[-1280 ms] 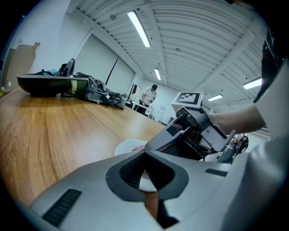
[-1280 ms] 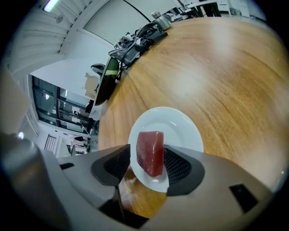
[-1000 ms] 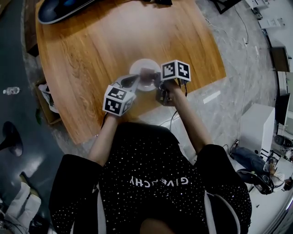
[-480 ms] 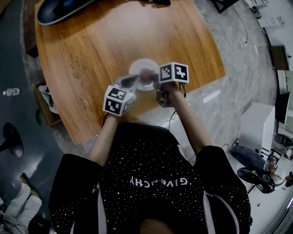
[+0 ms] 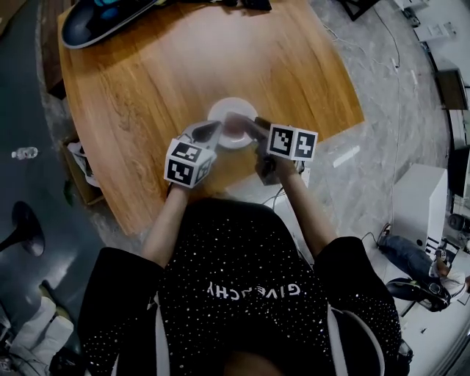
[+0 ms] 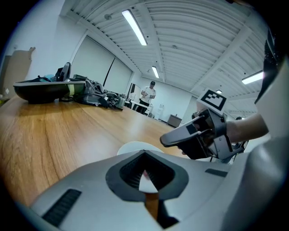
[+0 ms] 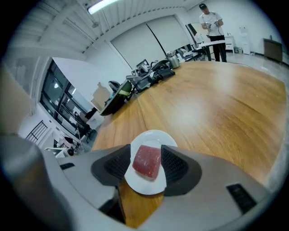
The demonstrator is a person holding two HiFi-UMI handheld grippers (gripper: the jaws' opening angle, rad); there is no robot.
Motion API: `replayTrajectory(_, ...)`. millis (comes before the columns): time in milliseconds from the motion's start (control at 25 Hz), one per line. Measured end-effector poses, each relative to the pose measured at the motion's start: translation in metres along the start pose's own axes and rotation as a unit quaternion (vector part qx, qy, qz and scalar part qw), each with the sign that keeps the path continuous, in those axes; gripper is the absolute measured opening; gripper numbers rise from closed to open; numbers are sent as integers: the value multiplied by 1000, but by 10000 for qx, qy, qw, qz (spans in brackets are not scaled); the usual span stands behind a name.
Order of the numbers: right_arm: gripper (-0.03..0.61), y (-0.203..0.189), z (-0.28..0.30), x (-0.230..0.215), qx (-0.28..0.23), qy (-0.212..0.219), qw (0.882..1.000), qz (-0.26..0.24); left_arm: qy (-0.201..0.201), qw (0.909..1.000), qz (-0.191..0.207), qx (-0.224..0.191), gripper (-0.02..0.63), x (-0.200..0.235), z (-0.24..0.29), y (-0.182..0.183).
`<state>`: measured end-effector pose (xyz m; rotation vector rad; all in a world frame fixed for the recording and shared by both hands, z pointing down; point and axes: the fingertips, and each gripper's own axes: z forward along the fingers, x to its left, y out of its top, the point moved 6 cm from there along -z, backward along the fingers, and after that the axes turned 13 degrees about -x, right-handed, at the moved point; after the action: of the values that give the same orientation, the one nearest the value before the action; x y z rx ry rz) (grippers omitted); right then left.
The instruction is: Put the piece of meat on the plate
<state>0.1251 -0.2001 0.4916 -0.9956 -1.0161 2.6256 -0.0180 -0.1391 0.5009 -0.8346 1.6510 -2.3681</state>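
A red slab of meat (image 7: 146,161) lies on a small white plate (image 7: 145,186) on the wooden table (image 5: 147,73). In the head view the plate (image 5: 228,110) sits near the table's front edge, the meat (image 5: 236,125) a pinkish patch on it. My right gripper (image 7: 146,149) is open, its jaws standing either side of the meat and a little short of it. From the head view, the right gripper (image 5: 250,127) points at the plate from the right. My left gripper (image 5: 213,131) is shut and empty, at the plate's left rim. The plate (image 6: 133,146) shows past its tips (image 6: 144,153).
A dark bag-like object (image 5: 103,15) lies at the table's far left corner, with more bags (image 6: 97,97) beside it. The table's front edge (image 5: 242,180) runs just under both grippers. A person (image 7: 212,22) stands far behind the table.
My right gripper has drawn back from over the plate, toward the right and the table's front edge. The meat stays on the plate. The left gripper has barely moved.
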Motion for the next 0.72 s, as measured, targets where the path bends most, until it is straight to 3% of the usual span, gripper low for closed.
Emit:
replayTrajectory(120,219,2,-12,5,-550,211,9982,128,40,9999,92,22,8,2,-2,5)
replayTrajectory(280,218,14,-35,14,-1541,259,9866,-462,60,9999,146,-44,8,-4,-6,12)
replayTrajectory(480,215,32,-60,33,-2490,280,9568,-1475,10,9995,267,-192,8,-15,-8,26)
replayTrajectory(720,195,46,-93,58,-3159,266,9130,-2566,-122,9965,479,-676,8,-34,-18,65)
